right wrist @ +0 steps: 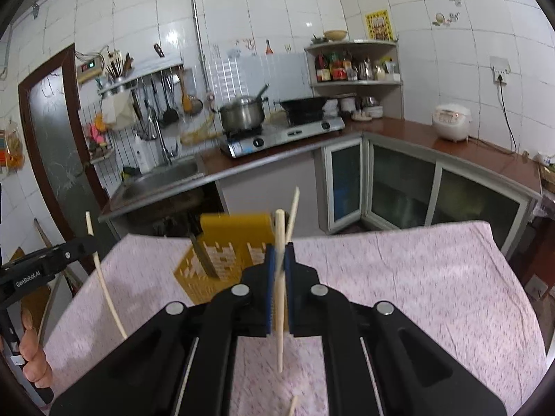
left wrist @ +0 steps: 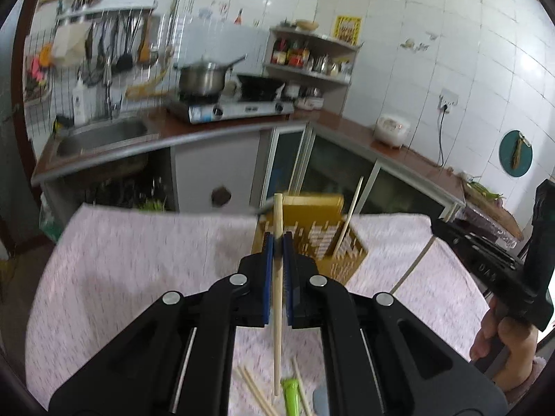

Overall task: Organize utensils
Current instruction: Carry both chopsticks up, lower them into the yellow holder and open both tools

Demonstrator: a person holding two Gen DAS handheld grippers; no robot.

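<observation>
1. The left claw has its blue pads pressed together on a pale wooden chopstick, which stands nearly upright between them, its top above the pads and its lower end hanging over the worktop.
2. The right claw is likewise pinching a second pale wooden chopstick, also close to upright, one end above the pads and one below.
3. Both claws are lifted clear of the worktop covered with a pink speckled cloth.
4. Beyond each claw, near the far edge of the worktop, stands a yellow slotted plastic utensil holder. A thin chopstick leans in it, and a dark-handled utensil rests against its left side in the right wrist view.
5. At the near edge of the worktop, below the left claw, lie a few loose chopsticks and a green plastic handle.
6. In the left wrist view a person's hand grips the black handle of the right tool, over the right edge of the worktop.
7. Behind the worktop run a kitchen counter with a steel sink and a gas stove carrying a steel pot.
</observation>
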